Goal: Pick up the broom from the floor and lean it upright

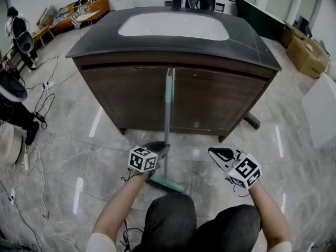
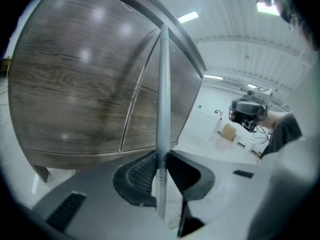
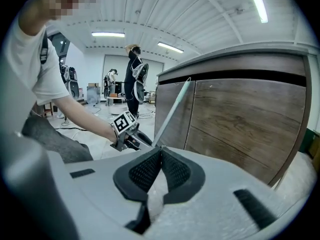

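Observation:
The broom stands nearly upright, its teal-and-grey handle (image 1: pixel 168 109) resting with its top against the wooden vanity cabinet (image 1: pixel 220 98) and its green brush head (image 1: pixel 166 184) on the floor. My left gripper (image 1: pixel 160 150) is shut on the lower handle, and in the left gripper view the handle (image 2: pixel 163 99) runs straight up from between the pads of the gripper (image 2: pixel 161 158). My right gripper (image 1: pixel 217 153) hovers to the right of the broom, shut with nothing in it. The right gripper view shows its tips (image 3: pixel 160 151) together, with the handle (image 3: pixel 173 113) and left gripper (image 3: pixel 131 137) beyond.
The vanity carries a dark countertop (image 1: pixel 252 46) with a white sink (image 1: pixel 173 26). Cables (image 1: pixel 39 109) lie on the marble floor at left, cardboard boxes (image 1: pixel 307 54) sit at right. A person (image 3: pixel 134 79) stands far off, and my knees (image 1: pixel 173 219) are just below the brush head.

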A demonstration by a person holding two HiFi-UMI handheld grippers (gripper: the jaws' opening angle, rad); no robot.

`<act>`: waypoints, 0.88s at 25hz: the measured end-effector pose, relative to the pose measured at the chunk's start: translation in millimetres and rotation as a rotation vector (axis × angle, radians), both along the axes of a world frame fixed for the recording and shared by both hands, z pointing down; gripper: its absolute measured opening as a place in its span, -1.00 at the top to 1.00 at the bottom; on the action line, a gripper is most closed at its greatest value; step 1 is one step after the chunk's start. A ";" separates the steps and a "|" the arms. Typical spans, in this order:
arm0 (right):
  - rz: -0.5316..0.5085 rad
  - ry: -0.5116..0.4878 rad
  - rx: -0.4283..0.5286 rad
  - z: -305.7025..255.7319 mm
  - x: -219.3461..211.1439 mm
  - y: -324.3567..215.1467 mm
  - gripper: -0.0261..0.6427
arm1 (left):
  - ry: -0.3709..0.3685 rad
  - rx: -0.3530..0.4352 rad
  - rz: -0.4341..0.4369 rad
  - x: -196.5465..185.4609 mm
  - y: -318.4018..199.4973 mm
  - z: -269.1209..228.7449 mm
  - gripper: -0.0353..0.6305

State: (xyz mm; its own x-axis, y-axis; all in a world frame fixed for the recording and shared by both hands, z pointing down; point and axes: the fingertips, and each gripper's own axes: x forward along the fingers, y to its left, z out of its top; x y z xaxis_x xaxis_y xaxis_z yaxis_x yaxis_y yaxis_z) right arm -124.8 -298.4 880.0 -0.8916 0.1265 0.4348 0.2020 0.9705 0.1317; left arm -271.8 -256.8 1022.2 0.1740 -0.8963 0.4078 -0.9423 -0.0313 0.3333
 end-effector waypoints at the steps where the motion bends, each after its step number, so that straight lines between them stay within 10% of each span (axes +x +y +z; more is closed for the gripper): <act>1: 0.003 -0.002 -0.002 -0.2 0.6 -0.1 0.91 | 0.000 -0.002 -0.004 -4.1 -2.1 1.5 0.69; 22: -0.024 0.038 0.002 10.5 -6.4 8.7 0.91 | -0.198 -0.026 -0.010 -21.8 1.3 -4.9 0.46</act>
